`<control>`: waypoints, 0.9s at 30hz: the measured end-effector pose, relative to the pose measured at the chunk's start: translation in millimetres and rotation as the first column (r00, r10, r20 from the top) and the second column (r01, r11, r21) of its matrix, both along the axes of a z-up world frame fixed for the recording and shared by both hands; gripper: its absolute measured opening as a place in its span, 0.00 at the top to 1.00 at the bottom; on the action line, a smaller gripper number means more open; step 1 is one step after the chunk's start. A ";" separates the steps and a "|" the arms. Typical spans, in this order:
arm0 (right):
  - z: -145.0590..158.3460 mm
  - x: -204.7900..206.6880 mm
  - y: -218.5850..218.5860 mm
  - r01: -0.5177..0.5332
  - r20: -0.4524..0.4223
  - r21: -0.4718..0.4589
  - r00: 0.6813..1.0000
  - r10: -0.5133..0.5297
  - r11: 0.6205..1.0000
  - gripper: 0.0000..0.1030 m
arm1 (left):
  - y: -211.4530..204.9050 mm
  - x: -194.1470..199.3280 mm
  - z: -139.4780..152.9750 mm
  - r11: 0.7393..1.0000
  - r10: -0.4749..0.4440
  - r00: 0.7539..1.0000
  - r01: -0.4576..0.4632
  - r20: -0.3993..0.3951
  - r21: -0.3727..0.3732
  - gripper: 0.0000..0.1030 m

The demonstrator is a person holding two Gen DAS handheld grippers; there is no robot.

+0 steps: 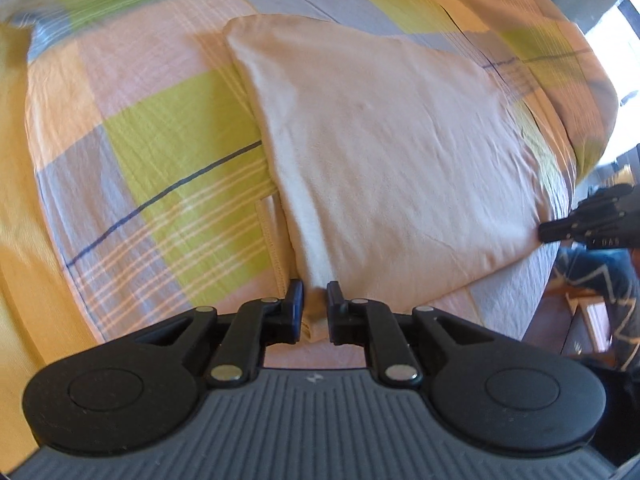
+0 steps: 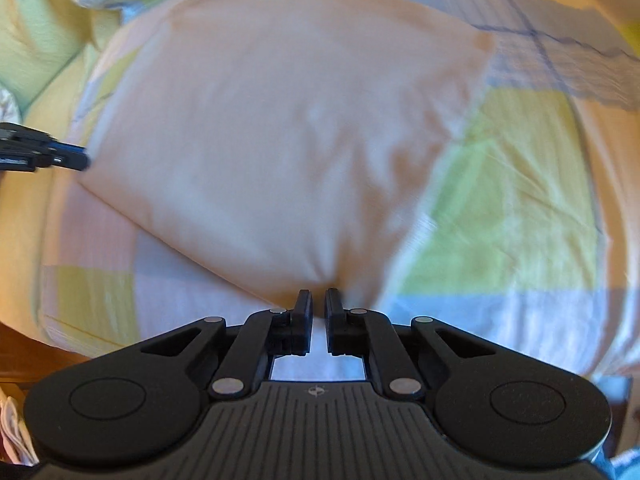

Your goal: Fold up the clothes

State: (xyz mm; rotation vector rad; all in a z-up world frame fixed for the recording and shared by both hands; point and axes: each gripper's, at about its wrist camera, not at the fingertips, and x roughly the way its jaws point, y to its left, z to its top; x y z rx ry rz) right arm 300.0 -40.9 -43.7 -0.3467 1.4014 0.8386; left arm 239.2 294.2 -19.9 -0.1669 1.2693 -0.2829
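A cream garment [image 1: 380, 152] lies folded flat on a plaid bedspread [image 1: 168, 152]. My left gripper [image 1: 315, 306] is shut on its near left corner, and fabric shows between the fingers. A second layer with a stitched hem [image 1: 272, 248] sticks out just left of that corner. My right gripper [image 1: 546, 232] shows at the right edge, touching the garment's other near corner. In the right wrist view the garment [image 2: 280, 140] is blurred, and my right gripper [image 2: 318, 310] is shut on the corner that bunches at its tips. The left gripper [image 2: 78, 159] reaches in from the left edge.
The bedspread [image 2: 500, 200] extends all around the garment. The bed's edge [image 1: 536, 300] drops off at the right, where a person's patterned clothing [image 1: 600, 288] shows. A pale green pillow [image 2: 40, 40] lies at the far left. Wooden floor [image 2: 24, 344] shows below the bed.
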 end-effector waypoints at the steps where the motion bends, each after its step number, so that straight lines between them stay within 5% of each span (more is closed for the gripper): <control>1: -1.3 2.4 -11.0 0.028 -0.001 -0.023 1.000 -0.028 0.999 0.90 | 0.0 2.0 2.5 1.000 -0.015 1.000 0.015 -0.001 0.013 0.90; 4: 6.7 11.5 -29.7 0.172 0.003 -0.065 0.985 -0.172 0.983 0.78 | 0.0 14.1 16.9 0.997 -0.049 0.999 0.048 0.020 0.063 0.90; 8: 25.1 12.5 -40.0 0.354 -0.066 0.018 0.934 -0.352 0.935 0.69 | -8.3 43.6 44.4 0.987 -0.141 0.986 0.133 0.086 0.095 0.90; 12: 24.7 2.6 -29.5 0.424 -0.145 0.056 0.899 -0.413 0.904 0.64 | -48.9 96.0 55.9 0.941 -0.335 0.934 0.323 0.128 0.107 0.77; 16: 21.8 -2.2 -26.2 0.479 -0.207 0.073 0.865 -0.456 0.875 0.61 | -112.5 147.3 51.9 0.817 -0.576 0.799 0.553 0.172 0.166 0.76; 21: 18.8 -0.6 -41.0 0.554 -0.264 0.070 0.812 -0.520 0.830 0.58 | -186.5 196.9 31.4 0.579 -0.815 0.554 0.764 0.172 0.285 0.76; 27: 15.6 3.3 -61.6 0.612 -0.315 0.054 0.760 -0.569 0.789 0.56 | -245.0 244.4 2.1 0.394 -0.919 0.380 0.880 0.104 0.267 0.74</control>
